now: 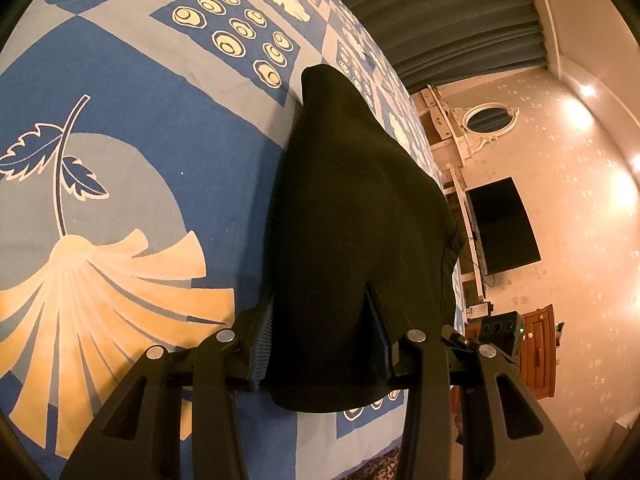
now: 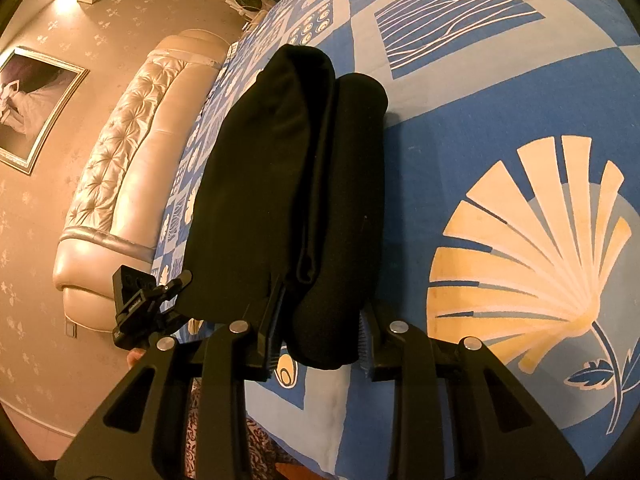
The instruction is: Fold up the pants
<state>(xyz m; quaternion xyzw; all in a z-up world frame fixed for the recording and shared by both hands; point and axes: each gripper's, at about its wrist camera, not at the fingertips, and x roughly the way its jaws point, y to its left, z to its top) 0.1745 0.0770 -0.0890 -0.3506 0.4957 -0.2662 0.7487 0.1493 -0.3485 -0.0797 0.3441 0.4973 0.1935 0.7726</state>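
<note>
black pants, soft, limp, light, lying lengthwise on the bed; left gripper and right gripper each clamp a near-end bunch, the best hold.

A bed with a blue patterned cover fills both views. The padded headboard stands against a pale flowered wall bearing a framed picture. The opposite wall holds a dark screen, an oval mirror and lit spots; a wooden cabinet stands below, and grey curtains hang beyond.
</note>
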